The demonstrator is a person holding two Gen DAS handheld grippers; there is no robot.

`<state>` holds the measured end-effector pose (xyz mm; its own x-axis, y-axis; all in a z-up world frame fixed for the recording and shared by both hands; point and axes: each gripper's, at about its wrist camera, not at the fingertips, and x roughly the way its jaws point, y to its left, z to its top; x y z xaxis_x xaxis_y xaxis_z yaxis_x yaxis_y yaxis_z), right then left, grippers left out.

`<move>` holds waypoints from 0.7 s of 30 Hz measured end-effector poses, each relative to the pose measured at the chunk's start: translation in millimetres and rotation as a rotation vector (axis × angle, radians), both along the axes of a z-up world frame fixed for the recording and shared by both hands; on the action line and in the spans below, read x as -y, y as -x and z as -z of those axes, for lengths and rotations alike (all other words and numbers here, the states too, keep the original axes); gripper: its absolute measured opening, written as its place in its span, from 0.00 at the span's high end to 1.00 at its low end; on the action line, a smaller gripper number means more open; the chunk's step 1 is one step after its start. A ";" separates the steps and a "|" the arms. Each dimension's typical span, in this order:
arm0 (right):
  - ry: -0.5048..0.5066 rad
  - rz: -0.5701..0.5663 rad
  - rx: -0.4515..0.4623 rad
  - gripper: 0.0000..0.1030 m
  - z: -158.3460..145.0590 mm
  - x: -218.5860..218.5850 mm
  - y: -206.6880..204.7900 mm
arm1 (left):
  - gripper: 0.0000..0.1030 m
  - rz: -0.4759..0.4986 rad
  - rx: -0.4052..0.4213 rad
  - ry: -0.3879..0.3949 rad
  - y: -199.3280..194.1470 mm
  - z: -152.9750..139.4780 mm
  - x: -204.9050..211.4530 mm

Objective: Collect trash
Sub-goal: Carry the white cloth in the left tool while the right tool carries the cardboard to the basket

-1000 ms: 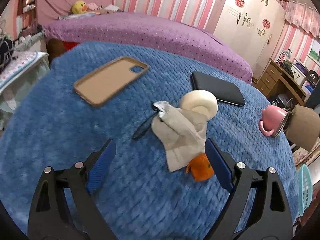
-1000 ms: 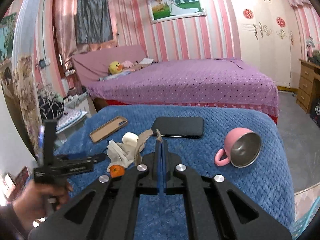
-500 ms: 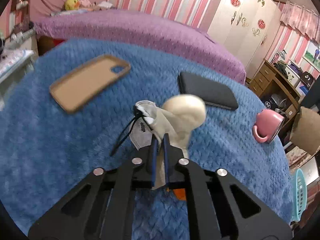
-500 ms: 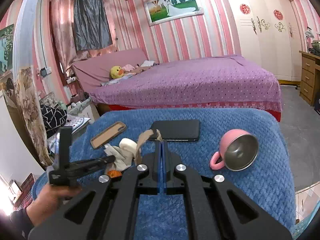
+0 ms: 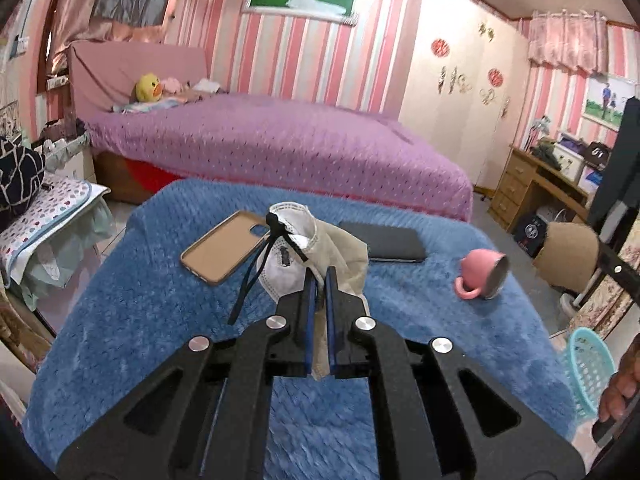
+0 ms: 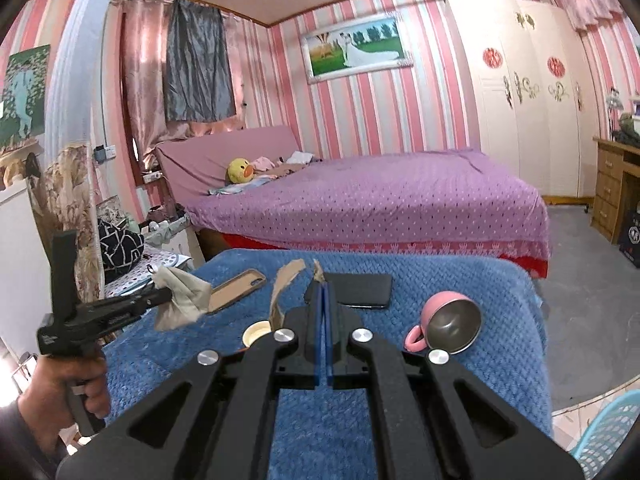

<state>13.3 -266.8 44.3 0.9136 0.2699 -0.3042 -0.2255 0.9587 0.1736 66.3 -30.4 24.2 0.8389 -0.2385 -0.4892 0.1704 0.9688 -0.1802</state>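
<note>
A crumpled tissue [image 5: 347,252] and a white face mask [image 5: 285,257] hang above the blue desk [image 5: 132,312], clamped in the left gripper's [image 5: 319,280] jaws. The right gripper [image 6: 323,294] has its jaws together on a brown paper scrap [image 6: 285,280]. Farther off lie a phone case [image 5: 218,250], a phone [image 5: 390,242] and, right, a pink cup [image 5: 482,274].

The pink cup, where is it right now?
The pink cup lies tipped on its side on the blue blanket, low on the right in the right wrist view, just right of the black phone.
</note>
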 end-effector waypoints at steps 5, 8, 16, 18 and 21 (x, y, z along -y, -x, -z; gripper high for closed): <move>0.019 0.010 0.024 0.99 -14.3 2.6 28.7 | 0.97 0.026 0.020 0.012 20.0 -8.9 5.8; 0.022 0.034 0.037 0.99 -14.9 10.9 44.8 | 0.97 0.046 0.035 0.010 25.7 -12.6 12.4; 0.024 0.136 0.043 0.99 -8.1 51.3 53.4 | 0.97 0.098 0.054 -0.008 35.1 -14.4 42.5; 0.020 0.147 0.044 0.99 -9.5 57.6 54.5 | 0.97 0.106 0.053 -0.005 34.8 -13.9 47.8; 0.028 0.193 0.041 0.99 -11.0 73.1 59.9 | 0.97 0.137 0.037 0.049 36.1 -14.1 55.8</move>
<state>-46.6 -339.9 55.3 0.9594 0.0800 -0.2705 -0.0430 0.9892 0.1403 30.2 -86.1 38.3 0.8140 -0.3752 -0.4434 0.3082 0.9260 -0.2179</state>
